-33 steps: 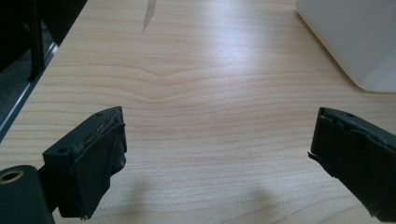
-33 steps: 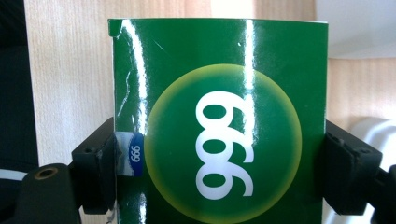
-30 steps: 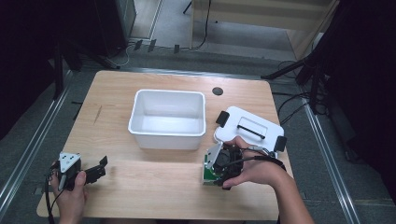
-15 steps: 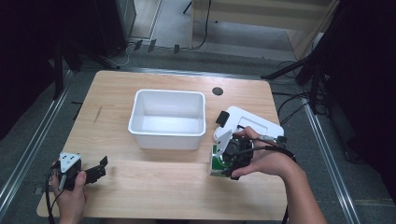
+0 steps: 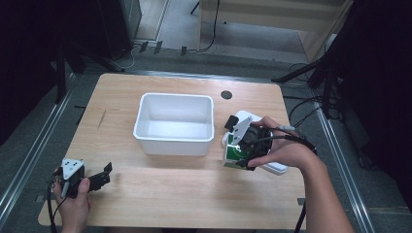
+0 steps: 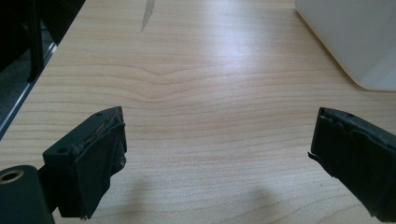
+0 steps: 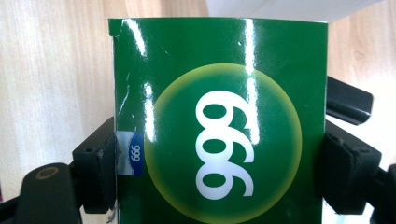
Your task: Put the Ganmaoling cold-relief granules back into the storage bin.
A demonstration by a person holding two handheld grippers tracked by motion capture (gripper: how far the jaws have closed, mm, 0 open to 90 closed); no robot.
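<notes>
While your right gripper (image 7: 219, 158) clamps the green box (image 7: 219, 126) by its two sides, jaws spread wide to fit it, that box sits lifted near the worktop's (image 5: 170, 194) right edge, just beside the white tub (image 5: 175, 124). Your left gripper (image 6: 219, 154) rests released at the front left corner, jaws wide apart, holding nothing.
</notes>
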